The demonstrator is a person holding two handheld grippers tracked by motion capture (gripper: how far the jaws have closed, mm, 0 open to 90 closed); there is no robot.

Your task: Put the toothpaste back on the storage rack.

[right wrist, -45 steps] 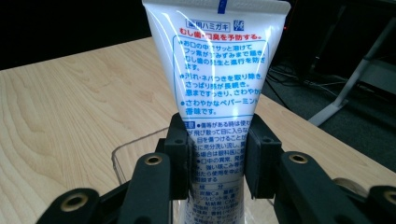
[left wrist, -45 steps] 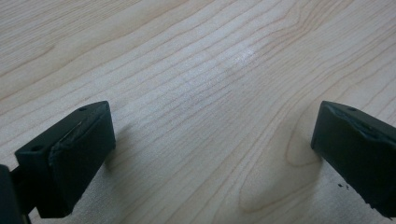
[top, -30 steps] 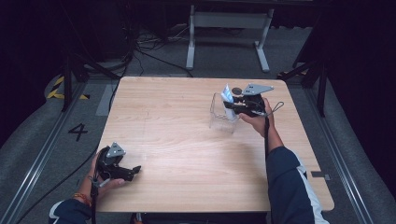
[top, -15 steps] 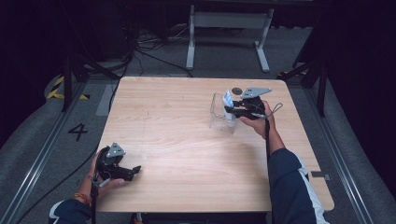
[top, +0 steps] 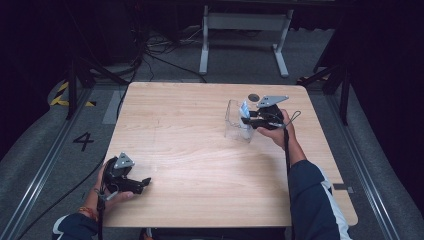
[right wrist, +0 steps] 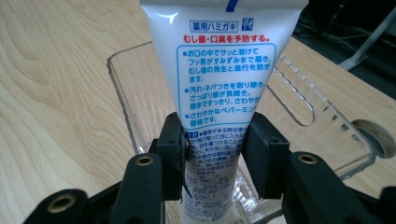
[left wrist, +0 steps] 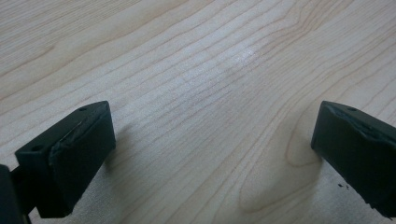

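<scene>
- The tube [right wrist: 224,70] is white plastic, printed with blue Japanese text in a blue-outlined box and one red line above it (smaller print runs on lower down, between the jaws)
- It widens toward its flat crimped end, which points away from the right gripper's camera; the lower part narrows and passes down between the jaws
- The right gripper [right wrist: 214,154] is clamped on the tube, one black jaw pressing each side of it about midway along its printed length
- In the high view the right gripper [top: 248,120] is at the far right part of the table [top: 190,150], held by the right hand [top: 277,131], with the tube [top: 244,109] standing up as a pale blue-white sliver at the jaw tips
- The tube stands over the clear box [top: 237,121], a see-through plastic container open at the top; whether its lower end touches the box floor I cannot tell
- In the right gripper view the box [right wrist: 317,126] lies behind and under the tube, its rim curving round on both sides
- A round hole [top: 253,97] in the tabletop lies just beyond the box
- The left gripper [top: 142,182] rests near the near left corner, in the left hand [top: 112,192], well apart from the box
- Its jaws stand wide apart over bare wood in the left gripper view [left wrist: 212,154], with nothing between them
</scene>
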